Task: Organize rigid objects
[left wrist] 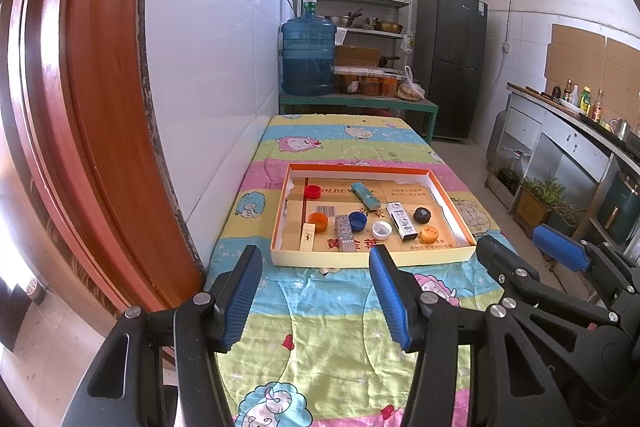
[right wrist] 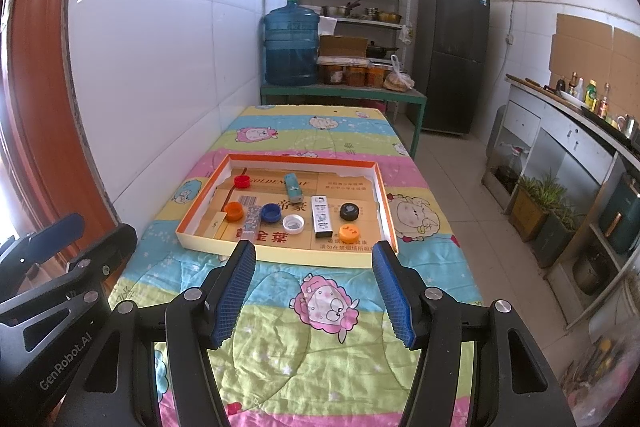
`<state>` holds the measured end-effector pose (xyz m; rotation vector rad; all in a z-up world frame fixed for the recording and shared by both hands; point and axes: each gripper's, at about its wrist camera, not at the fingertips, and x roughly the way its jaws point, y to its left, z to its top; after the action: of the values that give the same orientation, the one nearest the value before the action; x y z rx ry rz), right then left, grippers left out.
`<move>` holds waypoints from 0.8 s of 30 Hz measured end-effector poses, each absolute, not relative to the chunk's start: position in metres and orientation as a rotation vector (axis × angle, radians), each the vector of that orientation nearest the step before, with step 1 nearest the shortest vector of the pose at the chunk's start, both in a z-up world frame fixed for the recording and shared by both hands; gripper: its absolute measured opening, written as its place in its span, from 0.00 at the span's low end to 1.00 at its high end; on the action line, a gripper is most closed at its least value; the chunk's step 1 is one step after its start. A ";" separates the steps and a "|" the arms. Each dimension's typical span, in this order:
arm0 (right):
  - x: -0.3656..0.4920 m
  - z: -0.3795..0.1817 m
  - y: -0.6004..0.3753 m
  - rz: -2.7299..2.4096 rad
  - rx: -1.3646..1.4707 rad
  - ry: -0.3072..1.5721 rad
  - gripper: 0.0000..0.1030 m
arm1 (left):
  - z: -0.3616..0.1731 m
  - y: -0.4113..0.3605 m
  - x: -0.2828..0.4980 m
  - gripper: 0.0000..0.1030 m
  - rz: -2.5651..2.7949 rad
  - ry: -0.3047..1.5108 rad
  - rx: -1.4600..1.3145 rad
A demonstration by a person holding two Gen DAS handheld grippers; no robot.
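A: Where do the rigid things lie?

B: All of them are inside the shallow cardboard tray (right wrist: 280,253), the one with the orange rim, which sits on the quilt-covered bench (right wrist: 304,311). Nothing small lies loose on the quilt around it.

A: What is in it?

B: Six bottle caps and four little boxes. A red cap (right wrist: 241,181) sits at the far left corner and a teal box (right wrist: 293,187) lies aslant near the far middle. Along the near side run a cream box (right wrist: 216,223), an orange cap (right wrist: 233,211), a patterned box (right wrist: 251,219), a blue cap (right wrist: 270,213), a white cap (right wrist: 293,223), a white box (right wrist: 322,217), then a black cap (right wrist: 349,211) with another orange cap (right wrist: 349,233) just in front of it.

A: Sorted, would you say?

B: Gathered, certainly. Caps and boxes alternate, though, and the teal box is skewed, so this fits either a tray just filled or one awaiting grouping by kind. I cannot tell which.

A: And the grippers?

B: The left gripper (left wrist: 316,291) and right gripper (right wrist: 314,291) both hang short of the tray's near wall, jaws wide apart and holding nothing. They look poised to reach in from the near side.
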<state>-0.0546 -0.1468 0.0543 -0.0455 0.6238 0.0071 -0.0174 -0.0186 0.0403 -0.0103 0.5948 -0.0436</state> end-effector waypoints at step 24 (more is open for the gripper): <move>-0.055 0.053 -0.147 0.008 -0.044 0.626 0.61 | 0.039 -0.019 -0.018 0.54 -0.045 0.598 -0.012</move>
<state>-0.0548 -0.1468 0.0527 -0.0441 0.6258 0.0083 -0.0176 -0.0193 0.0391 -0.0118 0.5976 -0.0453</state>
